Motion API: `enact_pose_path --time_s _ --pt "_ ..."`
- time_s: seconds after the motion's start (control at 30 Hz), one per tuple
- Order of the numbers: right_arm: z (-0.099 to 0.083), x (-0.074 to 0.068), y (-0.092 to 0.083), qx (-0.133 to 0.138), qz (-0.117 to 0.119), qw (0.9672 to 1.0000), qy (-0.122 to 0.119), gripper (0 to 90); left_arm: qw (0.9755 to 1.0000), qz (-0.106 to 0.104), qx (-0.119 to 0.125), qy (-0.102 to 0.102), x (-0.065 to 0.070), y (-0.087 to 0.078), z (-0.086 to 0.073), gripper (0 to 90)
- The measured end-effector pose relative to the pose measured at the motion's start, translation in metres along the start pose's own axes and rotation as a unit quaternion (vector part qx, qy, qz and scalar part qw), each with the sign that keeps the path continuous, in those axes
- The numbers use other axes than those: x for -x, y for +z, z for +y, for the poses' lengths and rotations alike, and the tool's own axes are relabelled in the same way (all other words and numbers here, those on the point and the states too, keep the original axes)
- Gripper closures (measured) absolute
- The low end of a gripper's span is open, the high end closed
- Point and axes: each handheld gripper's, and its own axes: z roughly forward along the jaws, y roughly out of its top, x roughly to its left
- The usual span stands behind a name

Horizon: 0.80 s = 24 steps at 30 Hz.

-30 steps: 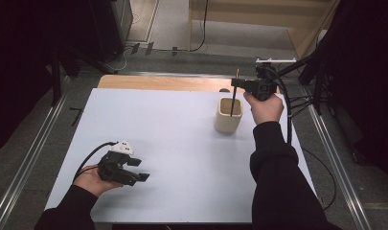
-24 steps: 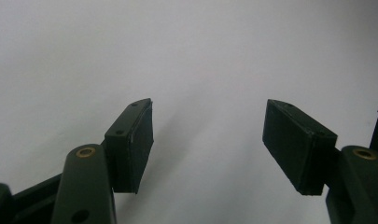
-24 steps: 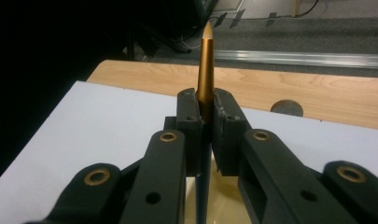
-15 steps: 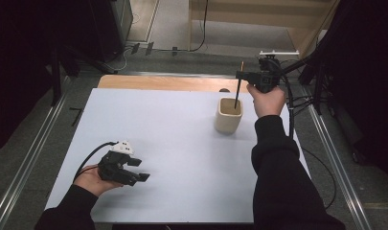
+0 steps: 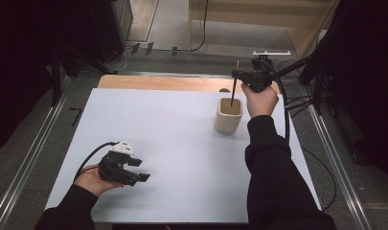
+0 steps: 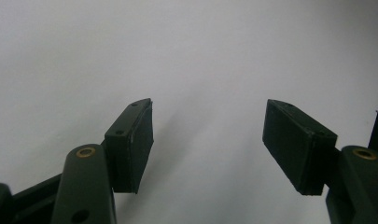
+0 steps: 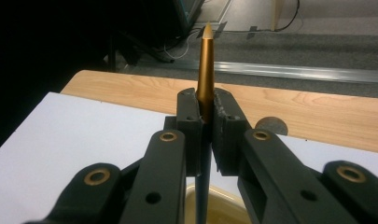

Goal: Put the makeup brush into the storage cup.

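Note:
My right gripper (image 5: 236,74) is shut on a pen (image 5: 234,86) and holds it upright at the table's far right. The pen (image 7: 206,60) has a gold upper end with a pale tip, and a dark shaft runs down from the jaws. Its lower end reaches into the mouth of a beige cup (image 5: 228,116), whose rim (image 7: 224,196) shows just below my right gripper (image 7: 207,105). At the near left, my left gripper (image 5: 140,169) rests low over the white tabletop. In the left gripper view, my left gripper (image 6: 207,135) stands open with bare white surface between its fingers.
A white sheet (image 5: 172,143) covers the table, with a wooden strip (image 5: 163,82) along its far edge. A small dark round thing (image 7: 270,125) lies on that strip behind the cup. Metal rails (image 5: 33,158) run along both sides of the table.
My right gripper, with the pen in it, has risen a little over the cup. The left gripper has stayed where it was.

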Motion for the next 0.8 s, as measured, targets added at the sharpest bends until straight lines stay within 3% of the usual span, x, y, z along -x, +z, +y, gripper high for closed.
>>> enact_pose_path --time_s 0.17,0.8 --pt "-0.005 0.0 0.003 0.005 -0.007 1.0 -0.003 83.8 1.0 -0.001 0.001 -0.002 0.0 -0.001 0.0 34.2" --pt "-0.026 0.003 0.008 0.015 0.0 0.9999 -0.003 83.7 1.0 -0.001 -0.001 -0.002 0.0 0.0 0.0 34.0"
